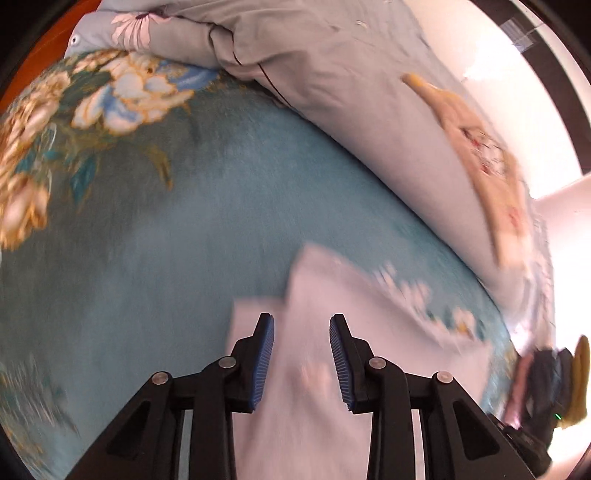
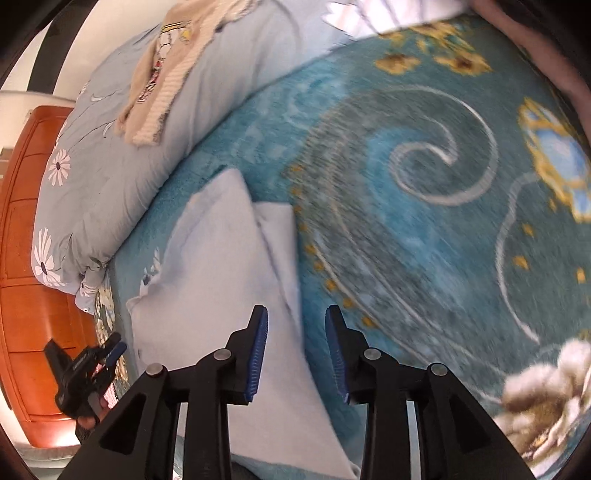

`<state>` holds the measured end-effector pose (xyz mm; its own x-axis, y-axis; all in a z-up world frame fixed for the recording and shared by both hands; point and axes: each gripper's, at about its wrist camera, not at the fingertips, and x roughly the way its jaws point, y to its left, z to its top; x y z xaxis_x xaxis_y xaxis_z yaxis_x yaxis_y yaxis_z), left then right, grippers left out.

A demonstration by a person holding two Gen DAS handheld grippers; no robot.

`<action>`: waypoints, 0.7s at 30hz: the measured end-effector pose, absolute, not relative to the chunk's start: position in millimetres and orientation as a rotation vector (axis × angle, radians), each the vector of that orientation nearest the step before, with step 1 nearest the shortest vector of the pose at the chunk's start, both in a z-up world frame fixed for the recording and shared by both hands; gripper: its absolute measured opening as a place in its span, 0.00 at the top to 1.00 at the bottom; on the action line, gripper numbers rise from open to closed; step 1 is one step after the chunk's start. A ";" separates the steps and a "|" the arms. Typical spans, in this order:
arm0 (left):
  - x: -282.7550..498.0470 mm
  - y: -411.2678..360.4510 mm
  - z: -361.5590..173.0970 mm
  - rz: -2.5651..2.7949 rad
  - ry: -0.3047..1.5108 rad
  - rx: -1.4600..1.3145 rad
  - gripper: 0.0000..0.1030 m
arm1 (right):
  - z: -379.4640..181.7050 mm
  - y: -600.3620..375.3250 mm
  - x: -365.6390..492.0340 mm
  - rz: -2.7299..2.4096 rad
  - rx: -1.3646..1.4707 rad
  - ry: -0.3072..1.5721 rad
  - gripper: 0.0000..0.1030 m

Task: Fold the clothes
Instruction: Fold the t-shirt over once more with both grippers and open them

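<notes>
A pale lilac-white garment (image 1: 325, 295) lies folded on the teal flowered bedspread (image 1: 184, 221). In the right wrist view the garment (image 2: 221, 266) shows as a tapering folded shape with layered edges. My left gripper (image 1: 301, 316) hangs over it, pointing steeply down, jaws apart with nothing pinched between the blue pads. My right gripper (image 2: 295, 309) is open above the garment's right edge, the cloth lying under its left finger. The left gripper (image 2: 86, 369) also shows at the lower left of the right wrist view, held in a hand. Both views are blurred by motion.
A grey-blue duvet (image 1: 332, 74) with daisy prints lies bunched along the far side of the bed. A beige knitted top (image 2: 166, 66) with a cartoon print rests on it. Orange wooden furniture (image 2: 33, 258) stands beside the bed. More pale cloth (image 2: 388, 14) lies at the top edge.
</notes>
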<state>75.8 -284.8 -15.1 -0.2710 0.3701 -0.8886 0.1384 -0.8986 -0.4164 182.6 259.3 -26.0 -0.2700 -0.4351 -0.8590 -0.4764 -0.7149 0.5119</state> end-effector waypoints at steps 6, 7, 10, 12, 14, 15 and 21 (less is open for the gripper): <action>146.7 -221.9 -24.8 1.919 -0.640 -1.799 0.66 | -43.8 254.9 218.2 2.098 -1.924 1.317 0.68; 153.5 -208.9 -28.1 1.879 -0.616 -1.820 0.66 | -46.1 253.3 220.2 2.091 -1.919 1.342 0.67; 168.7 -177.9 -43.5 1.773 -0.511 -1.924 0.66 | -49.8 250.7 223.9 2.070 -1.886 1.429 0.68; 177.8 -163.0 -53.4 1.708 -0.463 -1.989 0.69 | -53.4 247.4 225.5 2.035 -1.884 1.491 0.75; 185.6 -160.5 -61.1 1.640 -0.502 -2.031 0.69 | -54.1 241.5 226.6 2.029 -1.898 1.501 0.79; 188.0 -159.7 -65.2 1.608 -0.526 -2.050 0.69 | -53.3 238.1 226.9 2.038 -1.906 1.482 0.80; 187.9 -155.6 -74.1 1.597 -0.610 -2.123 0.69 | -51.1 231.2 225.2 2.022 -1.887 1.487 0.93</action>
<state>187.9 -155.6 -74.1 0.2471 0.5704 -0.7833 0.0972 -0.8189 -0.5656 225.2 231.2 -51.1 -0.2777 -0.5681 -0.7747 -0.5702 -0.5516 0.6088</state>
